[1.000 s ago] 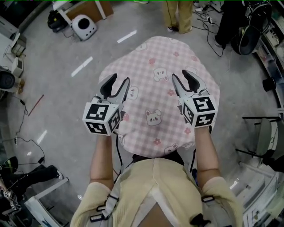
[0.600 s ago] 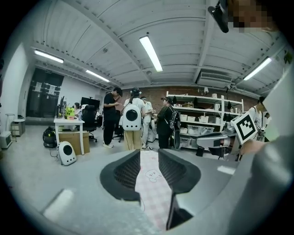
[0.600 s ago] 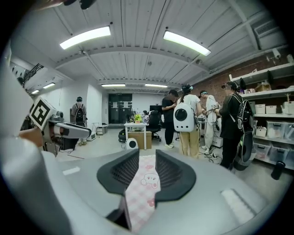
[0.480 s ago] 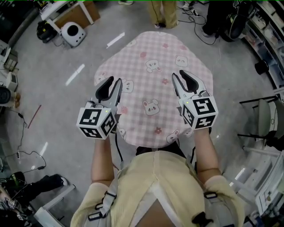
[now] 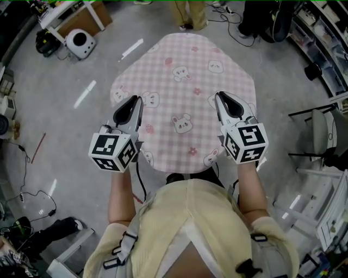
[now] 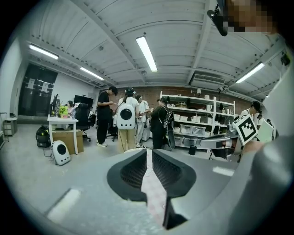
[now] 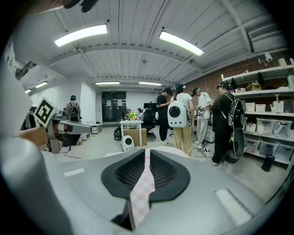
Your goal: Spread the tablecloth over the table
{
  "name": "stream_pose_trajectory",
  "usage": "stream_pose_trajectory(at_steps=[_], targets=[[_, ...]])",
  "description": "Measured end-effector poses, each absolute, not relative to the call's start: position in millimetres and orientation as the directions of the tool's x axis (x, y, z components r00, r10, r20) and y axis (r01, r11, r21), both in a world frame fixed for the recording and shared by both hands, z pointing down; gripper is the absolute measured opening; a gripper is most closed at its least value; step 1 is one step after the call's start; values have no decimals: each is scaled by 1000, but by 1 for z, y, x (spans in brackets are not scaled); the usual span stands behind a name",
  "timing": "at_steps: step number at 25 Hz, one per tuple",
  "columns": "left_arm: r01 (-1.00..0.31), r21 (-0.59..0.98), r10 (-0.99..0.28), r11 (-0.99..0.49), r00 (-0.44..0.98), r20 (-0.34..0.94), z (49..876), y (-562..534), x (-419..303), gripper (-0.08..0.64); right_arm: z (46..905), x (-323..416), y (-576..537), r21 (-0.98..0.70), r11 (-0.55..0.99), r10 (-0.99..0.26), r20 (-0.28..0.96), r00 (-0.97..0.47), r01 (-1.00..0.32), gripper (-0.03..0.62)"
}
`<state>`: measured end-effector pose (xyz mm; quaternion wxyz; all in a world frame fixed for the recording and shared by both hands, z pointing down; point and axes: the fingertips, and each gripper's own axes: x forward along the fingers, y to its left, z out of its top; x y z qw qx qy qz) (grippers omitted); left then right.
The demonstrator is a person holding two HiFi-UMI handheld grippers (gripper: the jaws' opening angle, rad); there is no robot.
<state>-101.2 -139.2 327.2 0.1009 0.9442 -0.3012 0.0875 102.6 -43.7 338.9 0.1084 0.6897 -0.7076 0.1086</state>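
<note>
A pink checked tablecloth [image 5: 185, 81] with bunny prints lies over a small table whose top is hidden. My left gripper [image 5: 132, 101] sits on the cloth's left edge, my right gripper [image 5: 222, 98] on its right side. Both pairs of jaws have just been closing and now stand almost together. In the left gripper view a thin strip of pink cloth [image 6: 151, 188] fills the slit between the jaws of the left gripper [image 6: 147, 153]. In the right gripper view the cloth [image 7: 140, 195] sits pinched in the right gripper [image 7: 147, 153] and widens toward the camera.
People [image 5: 190, 13] stand just beyond the table's far side. A white round device [image 5: 79, 42] sits on the floor at the far left by a desk. A chair [image 5: 321, 146] and shelving stand to the right. Cables lie on the grey floor at left.
Both grippers' jaws went from wide apart to nearly together on the cloth. Both hands drew back toward my body, the right one more.
</note>
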Motion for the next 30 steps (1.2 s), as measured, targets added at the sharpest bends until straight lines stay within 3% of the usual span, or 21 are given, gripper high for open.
stream_pose_trajectory(at_steps=[3, 30], targets=[[-578, 137, -540, -804, 807, 239, 332, -138, -104, 38, 341, 104, -35, -11, 4, -953, 304, -7, -1000, 5], [-561, 148, -518, -814, 818, 250, 350, -121, -96, 35, 355, 92, -14, -60, 31, -942, 332, -50, -998, 3]])
